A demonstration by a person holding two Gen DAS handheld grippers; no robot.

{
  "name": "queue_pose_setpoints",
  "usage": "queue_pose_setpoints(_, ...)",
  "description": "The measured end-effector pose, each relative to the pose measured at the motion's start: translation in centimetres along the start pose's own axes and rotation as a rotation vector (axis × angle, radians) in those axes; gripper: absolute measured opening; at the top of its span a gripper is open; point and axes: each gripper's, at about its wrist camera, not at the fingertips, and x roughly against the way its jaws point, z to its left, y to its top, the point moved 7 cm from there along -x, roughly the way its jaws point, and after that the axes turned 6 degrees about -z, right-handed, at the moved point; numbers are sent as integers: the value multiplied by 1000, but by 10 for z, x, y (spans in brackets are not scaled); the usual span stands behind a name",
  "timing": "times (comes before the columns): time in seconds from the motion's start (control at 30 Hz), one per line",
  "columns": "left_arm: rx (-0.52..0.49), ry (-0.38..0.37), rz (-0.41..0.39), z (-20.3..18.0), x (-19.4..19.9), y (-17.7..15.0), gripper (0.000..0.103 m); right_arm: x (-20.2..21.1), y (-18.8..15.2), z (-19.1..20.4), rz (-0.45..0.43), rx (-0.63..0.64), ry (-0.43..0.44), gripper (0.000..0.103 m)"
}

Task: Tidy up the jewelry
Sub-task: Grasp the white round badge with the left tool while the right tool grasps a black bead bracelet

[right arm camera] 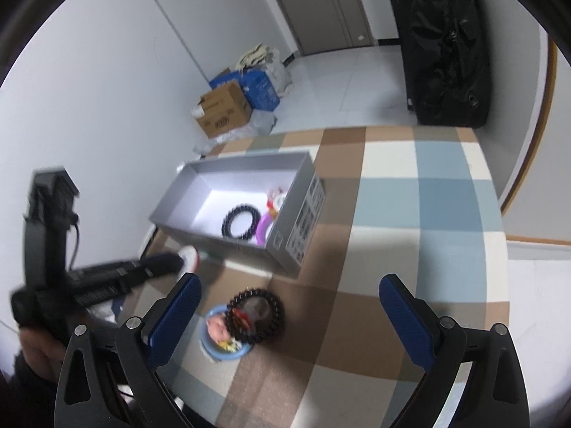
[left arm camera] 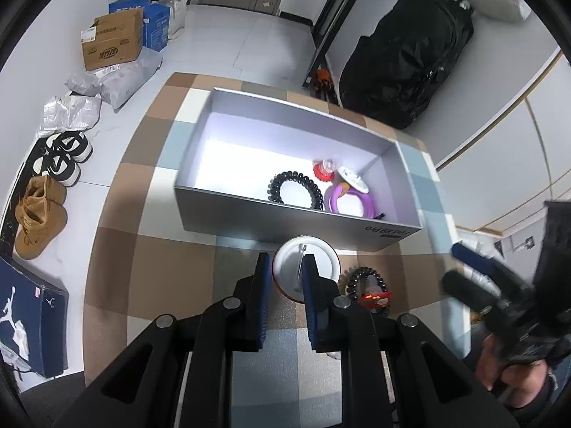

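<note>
My left gripper (left arm camera: pixel 285 260) is shut on a round white badge with a red rim (left arm camera: pixel 314 260), held just in front of the grey box (left arm camera: pixel 296 223). The box holds a black coil bracelet (left arm camera: pixel 296 189), a red piece (left arm camera: pixel 324 171) and a purple ring with a white disc (left arm camera: pixel 351 199). In the right wrist view my right gripper (right arm camera: pixel 289 281) stands open above a black bead bracelet (right arm camera: pixel 255 317) and a blue badge (right arm camera: pixel 225 342) on the checked cloth. That view also shows the left gripper (right arm camera: pixel 178 260), off to the left, with the badge (right arm camera: pixel 189 255).
The box sits on a brown, blue and white checked cloth (right arm camera: pixel 410 214). On the floor to the left are cardboard boxes (left arm camera: pixel 112 41), plastic bags, shoes (left arm camera: pixel 64 157) and a dark shoebox (left arm camera: pixel 32 324). A large black bag (left arm camera: pixel 407 53) stands behind the table.
</note>
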Motion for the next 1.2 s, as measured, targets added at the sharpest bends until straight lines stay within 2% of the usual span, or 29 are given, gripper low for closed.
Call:
queue_pose_setpoints(0.1,13,-15,-12,2,5,1,12,-6,-10,6,31,49,-5,98)
queue_pose_setpoints(0.17,23,-19,-17,4,7,2,12,-12,-20,11,54,106,-14,94)
queue_pose_setpoints(0.23,35,-26,-21,8,10,2,12,-19,-29,15,87,170,-37,82)
queue_pose_setpoints(0.33,52,-37,-28,14,14,3,12,-26,-40,19,116,241,-67,80)
queue_pose_setpoints(0.57,69,-54,-40,16,19,5,12,-33,-48,29,133,320,-67,80)
queue_pose_setpoints(0.8,85,-60,-44,22,21,6,12,-44,-49,30,124,333,-66,76)
queue_pose_setpoints(0.97,99,-70,-47,22,22,7,12,-48,-46,41,104,345,-41,67)
queue_pose_setpoints(1.1,93,-69,-40,22,21,6,12,-51,-45,43,117,286,5,56)
queue_pose_setpoints(1.2,96,-74,-41,22,21,7,12,-51,-43,40,123,253,21,53)
